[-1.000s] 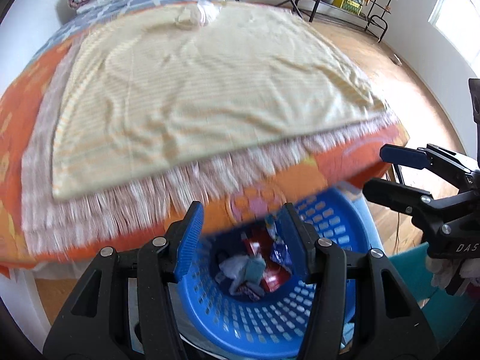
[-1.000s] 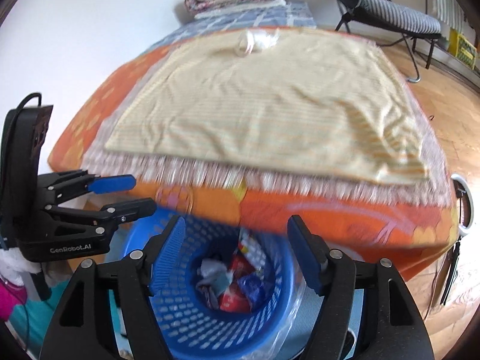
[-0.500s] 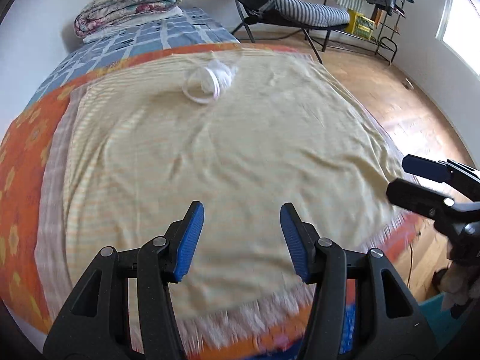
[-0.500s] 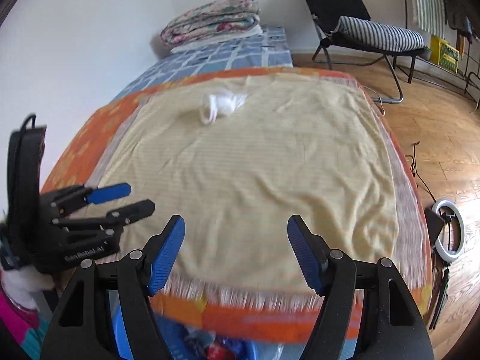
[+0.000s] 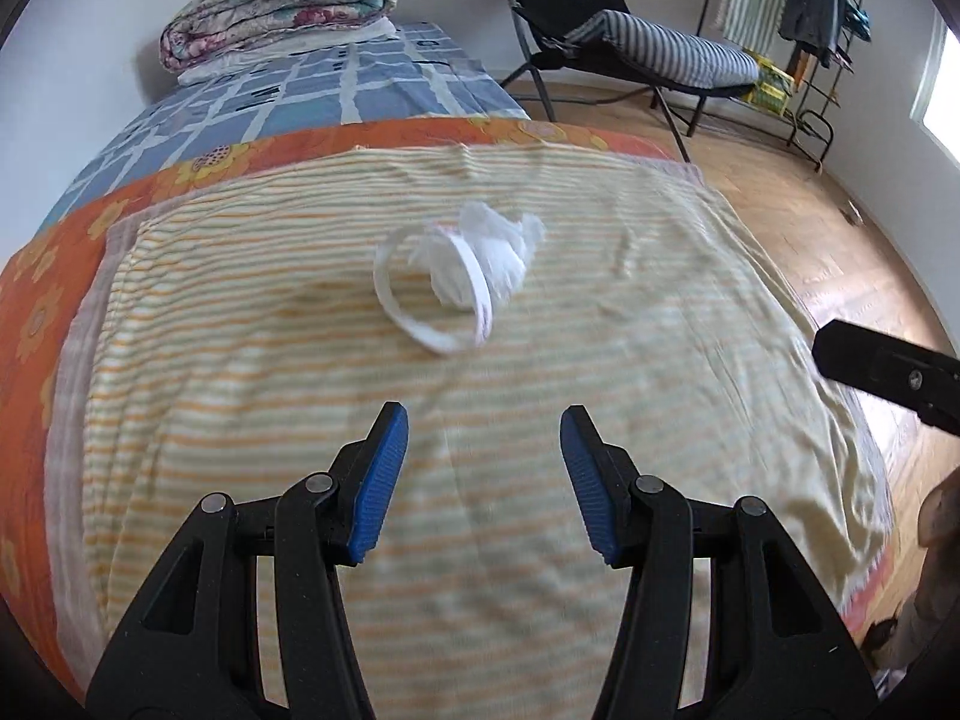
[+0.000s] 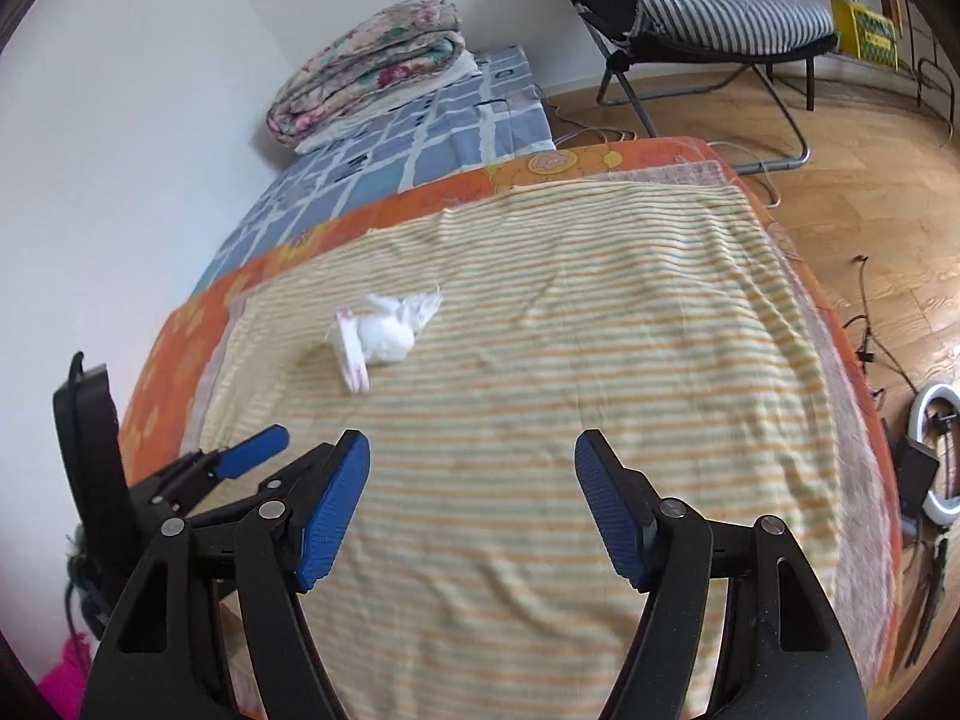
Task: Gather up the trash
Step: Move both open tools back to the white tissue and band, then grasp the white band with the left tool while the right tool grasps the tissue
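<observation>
A crumpled white tissue with a curled white paper strip [image 5: 462, 276] lies on the yellow striped sheet [image 5: 300, 420] of the bed; in the right wrist view the same trash [image 6: 384, 330] sits left of the middle. My left gripper [image 5: 483, 474] hovers open over the sheet, short of the trash, with nothing between its blue pads. My right gripper [image 6: 471, 510] is also open and empty, to the right of the left one and farther from the trash. The left gripper [image 6: 240, 468] shows at the lower left of the right wrist view.
An orange flowered cover [image 5: 36, 312] and a blue checked blanket [image 5: 288, 96] lie beyond the sheet, with folded quilts [image 5: 282, 6] at the head. A black folding chair [image 6: 720, 18], a ring light [image 6: 936, 450] and cables [image 6: 864, 324] stand on the wooden floor at the right.
Both grippers moved from above the blue basket by the bed's foot forward over the bed. The basket has left view and the white trash is now much nearer.
</observation>
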A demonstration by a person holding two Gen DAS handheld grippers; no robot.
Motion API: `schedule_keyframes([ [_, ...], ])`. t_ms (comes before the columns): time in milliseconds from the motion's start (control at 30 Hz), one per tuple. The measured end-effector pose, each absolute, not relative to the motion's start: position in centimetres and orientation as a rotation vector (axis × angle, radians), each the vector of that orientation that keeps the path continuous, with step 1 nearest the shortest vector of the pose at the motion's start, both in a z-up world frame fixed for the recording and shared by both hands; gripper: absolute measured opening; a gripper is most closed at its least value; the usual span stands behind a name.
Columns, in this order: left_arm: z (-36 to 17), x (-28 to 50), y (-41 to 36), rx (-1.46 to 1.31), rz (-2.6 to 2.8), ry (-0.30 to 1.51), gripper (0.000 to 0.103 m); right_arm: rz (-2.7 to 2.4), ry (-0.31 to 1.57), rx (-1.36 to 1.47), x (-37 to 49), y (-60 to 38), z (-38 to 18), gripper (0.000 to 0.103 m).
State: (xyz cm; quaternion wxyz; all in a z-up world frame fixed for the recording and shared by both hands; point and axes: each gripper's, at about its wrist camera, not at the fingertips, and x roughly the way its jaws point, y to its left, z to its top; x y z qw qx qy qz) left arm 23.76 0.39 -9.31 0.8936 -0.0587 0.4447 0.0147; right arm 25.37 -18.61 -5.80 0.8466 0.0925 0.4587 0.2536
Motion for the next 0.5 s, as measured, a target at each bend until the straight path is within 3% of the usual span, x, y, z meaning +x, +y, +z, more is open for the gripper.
schedule_keyframes([
  [333,-11.5,28.1,1.6,-0.181,0.049,0.911,0.054,0.588,1.038,0.280,30.1,-15.9,-8.2,0.070],
  [400,-11.8,28.3,2.1,-0.196,0.048,0.911,0.032,0.601,1.043,0.285,30.6,-15.2,-8.5,0.070],
  [500,-12.3,28.5,2.5,-0.200,0.040,0.913,0.027,0.617,1.056,0.314,31.5,-14.2,-9.1,0.070],
])
